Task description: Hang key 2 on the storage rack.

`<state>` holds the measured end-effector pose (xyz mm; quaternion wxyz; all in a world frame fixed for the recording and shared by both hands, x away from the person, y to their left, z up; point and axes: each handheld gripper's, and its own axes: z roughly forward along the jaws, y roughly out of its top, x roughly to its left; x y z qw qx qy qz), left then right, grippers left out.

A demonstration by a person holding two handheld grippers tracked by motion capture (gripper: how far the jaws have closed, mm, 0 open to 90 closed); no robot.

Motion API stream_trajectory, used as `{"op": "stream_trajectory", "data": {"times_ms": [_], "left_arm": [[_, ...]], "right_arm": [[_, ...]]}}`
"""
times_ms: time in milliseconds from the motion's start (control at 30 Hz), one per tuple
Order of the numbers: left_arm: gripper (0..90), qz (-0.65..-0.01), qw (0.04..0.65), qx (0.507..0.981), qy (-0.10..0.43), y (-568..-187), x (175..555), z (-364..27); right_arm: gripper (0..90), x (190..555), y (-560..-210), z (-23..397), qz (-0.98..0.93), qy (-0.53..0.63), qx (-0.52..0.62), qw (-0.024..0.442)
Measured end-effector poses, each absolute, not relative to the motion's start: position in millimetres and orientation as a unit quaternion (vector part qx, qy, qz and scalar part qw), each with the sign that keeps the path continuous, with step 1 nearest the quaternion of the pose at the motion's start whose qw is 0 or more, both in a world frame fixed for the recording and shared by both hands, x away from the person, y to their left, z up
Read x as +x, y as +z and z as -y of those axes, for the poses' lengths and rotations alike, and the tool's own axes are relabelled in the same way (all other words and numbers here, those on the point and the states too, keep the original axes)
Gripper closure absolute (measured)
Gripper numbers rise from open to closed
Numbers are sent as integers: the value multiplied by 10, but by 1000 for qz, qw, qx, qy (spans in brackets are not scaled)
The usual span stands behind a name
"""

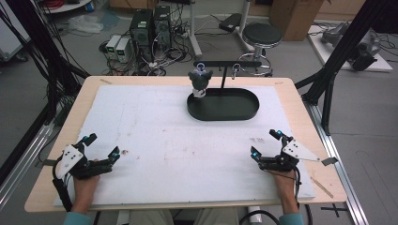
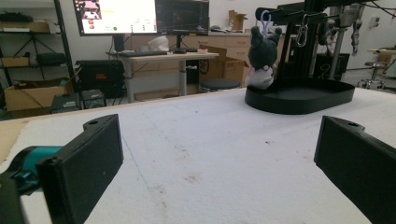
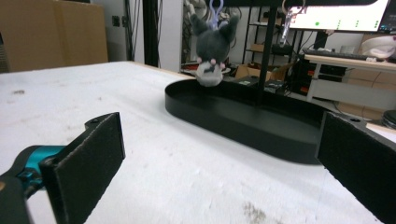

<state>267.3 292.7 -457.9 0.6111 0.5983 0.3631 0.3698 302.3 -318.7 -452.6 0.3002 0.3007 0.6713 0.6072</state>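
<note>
A small dark grey plush toy (image 1: 200,80) hangs by a blue loop from a black crossbar (image 1: 227,63) over the left end of a black oval tray (image 1: 224,110). The plush toy (image 2: 261,56) and the tray (image 2: 301,95) stand far ahead in the left gripper view. Closer in the right gripper view are the plush toy (image 3: 211,44) and the tray (image 3: 247,122). A metal clip (image 1: 236,68) hangs from the bar's right part. My left gripper (image 1: 102,146) rests open near the front left of the white mat. My right gripper (image 1: 264,143) rests open at the front right. Nothing lies between either pair of jaws.
The white mat (image 1: 178,145) covers most of the wooden table (image 1: 300,112). A black stool (image 1: 262,35), computer cases (image 1: 150,28) and cables stand on the floor behind the table. Black frame posts (image 1: 338,56) rise at the right and left sides.
</note>
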Motion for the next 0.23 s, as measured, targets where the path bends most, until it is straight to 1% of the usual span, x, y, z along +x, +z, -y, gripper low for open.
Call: {"op": "stream_trajectory", "data": {"times_ms": [233], "left_arm": [[17, -363, 612, 597, 371, -4579, 2669, -2927]], "right_arm": [[6, 3011, -4553, 3188, -667, 610, 296, 309]]}}
